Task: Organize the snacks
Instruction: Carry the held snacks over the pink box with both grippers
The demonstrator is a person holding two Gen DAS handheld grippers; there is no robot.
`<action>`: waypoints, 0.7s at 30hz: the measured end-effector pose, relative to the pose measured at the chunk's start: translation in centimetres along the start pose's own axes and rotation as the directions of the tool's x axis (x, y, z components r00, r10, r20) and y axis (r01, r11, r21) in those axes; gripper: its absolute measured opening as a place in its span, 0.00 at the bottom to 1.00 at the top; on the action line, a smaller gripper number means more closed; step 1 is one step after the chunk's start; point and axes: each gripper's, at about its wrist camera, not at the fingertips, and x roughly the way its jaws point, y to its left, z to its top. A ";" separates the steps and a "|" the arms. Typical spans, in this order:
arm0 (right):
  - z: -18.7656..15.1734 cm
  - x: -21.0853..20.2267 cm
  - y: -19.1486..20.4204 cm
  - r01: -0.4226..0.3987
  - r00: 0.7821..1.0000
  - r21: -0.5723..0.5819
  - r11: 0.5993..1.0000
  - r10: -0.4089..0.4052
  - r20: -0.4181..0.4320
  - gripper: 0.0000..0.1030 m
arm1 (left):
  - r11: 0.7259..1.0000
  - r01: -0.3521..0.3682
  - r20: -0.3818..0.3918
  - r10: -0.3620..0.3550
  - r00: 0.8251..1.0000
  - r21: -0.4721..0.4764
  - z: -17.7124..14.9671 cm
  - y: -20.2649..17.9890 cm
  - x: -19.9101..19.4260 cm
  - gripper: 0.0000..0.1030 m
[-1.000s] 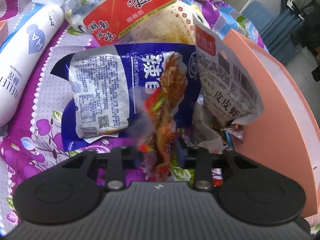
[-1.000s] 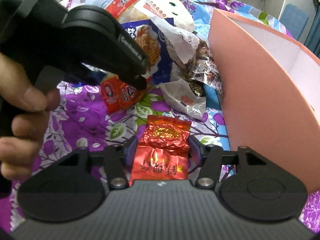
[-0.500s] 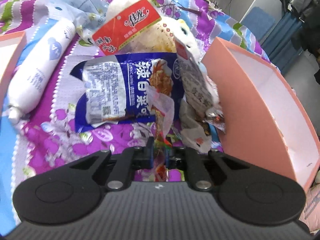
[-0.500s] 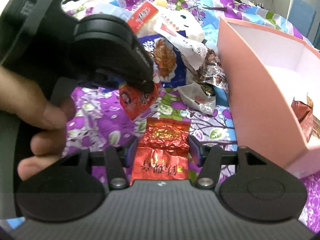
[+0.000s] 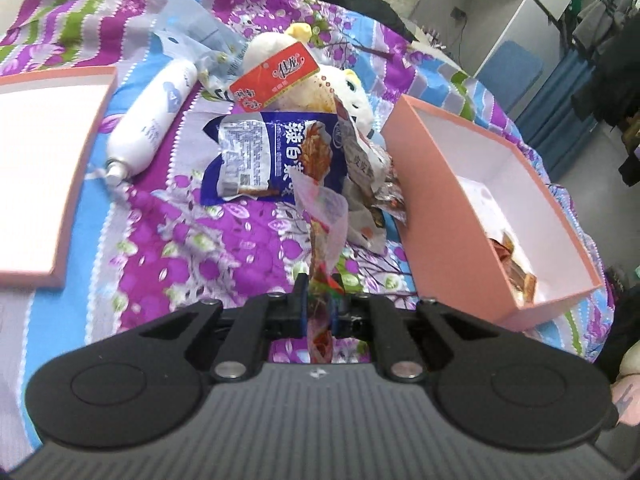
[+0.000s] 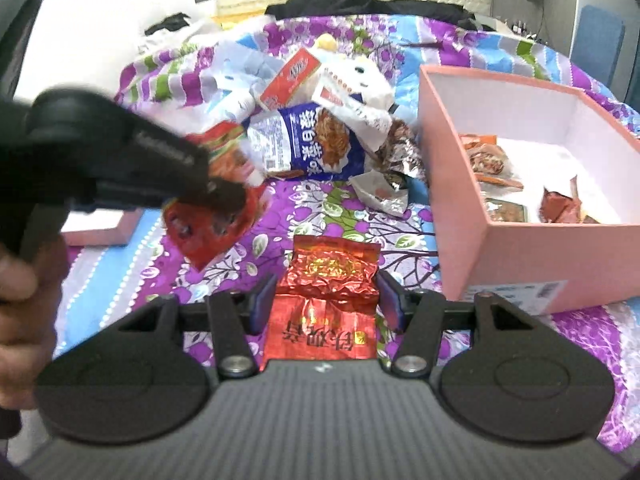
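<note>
My left gripper [image 5: 320, 300] is shut on a red snack packet [image 5: 325, 236] and holds it edge-on above the floral bedspread; the packet also shows in the right wrist view [image 6: 212, 216], hanging from the left gripper [image 6: 224, 196]. My right gripper [image 6: 326, 300] is shut on a red foil packet [image 6: 324, 300] just left of the pink box [image 6: 532, 252], which holds several snacks. A pile of snacks lies on the bed, with a blue packet [image 5: 280, 156] in its middle.
A pink box lid [image 5: 44, 172] lies at the left. A white tube [image 5: 152, 120] and a plush toy [image 5: 288, 52] lie by the pile. The pink box [image 5: 448, 216] stands at the right. Furniture and hanging clothes stand beyond the bed.
Both grippers have risen and pulled back from the pile with their packets. The left gripper lifted the red packet off the bed; the inside of the pink box has come into view.
</note>
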 end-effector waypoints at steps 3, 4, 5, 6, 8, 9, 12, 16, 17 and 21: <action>-0.3 -1.8 -0.4 -0.006 1.000 0.002 1.000 0.006 0.019 0.55 | 1.000 -0.003 0.015 0.003 1.000 -0.003 -1.3 -0.4 -2.1 0.11; -0.4 -2.4 -0.5 -0.007 1.000 0.001 1.000 0.007 0.024 0.55 | 1.000 -0.005 0.018 0.005 1.000 -0.004 -1.7 -0.6 -2.8 0.11; -0.4 -2.9 -0.6 -0.011 1.000 0.003 1.000 0.011 0.027 0.55 | 1.000 -0.007 0.021 0.008 1.000 -0.007 -2.1 -0.8 -3.4 0.11; -0.4 -3.5 -0.8 -0.017 0.999 0.008 1.000 0.017 0.035 0.55 | 1.000 -0.009 0.022 0.009 1.000 -0.010 -2.5 -1.0 -4.0 0.11; -0.5 -4.7 -1.1 -0.023 0.999 0.011 1.000 0.023 0.048 0.55 | 1.000 -0.016 0.024 0.016 1.000 -0.016 -3.3 -1.4 -5.2 0.11; -0.6 -5.3 -1.2 -0.025 0.998 0.012 1.000 0.025 0.055 0.55 | 1.000 -0.021 0.023 0.021 1.000 -0.018 -3.7 -1.6 -5.6 0.11; -0.8 -7.0 -1.7 -0.035 0.997 0.013 0.999 0.034 0.070 0.55 | 0.999 -0.021 0.028 0.022 0.999 -0.037 -4.9 -2.2 -7.3 0.11; -1.1 -8.9 -2.4 -0.051 0.996 0.011 0.999 0.050 0.077 0.55 | 0.999 -0.028 0.041 0.030 0.999 -0.046 -6.4 -3.2 -9.1 0.11; -1.1 -9.3 -2.7 -0.054 0.995 0.013 0.998 0.053 0.082 0.55 | 0.998 -0.032 0.041 0.034 0.999 -0.050 -6.8 -3.4 -9.5 0.11; -1.2 -10.5 -3.3 -0.059 0.995 0.015 0.998 0.057 0.087 0.55 | 0.998 -0.031 0.037 0.034 0.999 -0.061 -7.6 -4.0 -10.6 0.11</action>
